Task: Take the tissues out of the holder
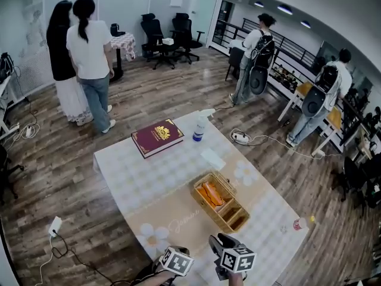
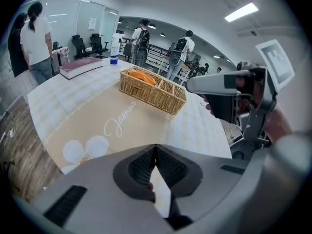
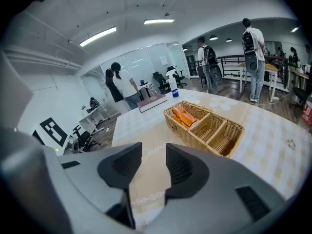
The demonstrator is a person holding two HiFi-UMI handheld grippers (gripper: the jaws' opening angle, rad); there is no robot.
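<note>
Tissues [image 1: 212, 194], in orange packs, are seen lying in the end compartment of the wicker holder [image 1: 218, 214] that is farthest from the grippers. The holder is set on the table [image 1: 137, 177], ahead of both grippers and well apart from them.

The left gripper [image 2: 156, 148] is held clenched over the near edge of the table: its jaws are pressed together at the tips and nothing is caught between them. The right gripper [image 3: 153, 158] is held just beside it, on its right, with the jaws parted and only the tablecloth seen through the gap.

Beyond the holder from the grippers, a red book [image 1: 158, 137] and a white bottle [image 1: 199, 128] are found on the table.
</note>
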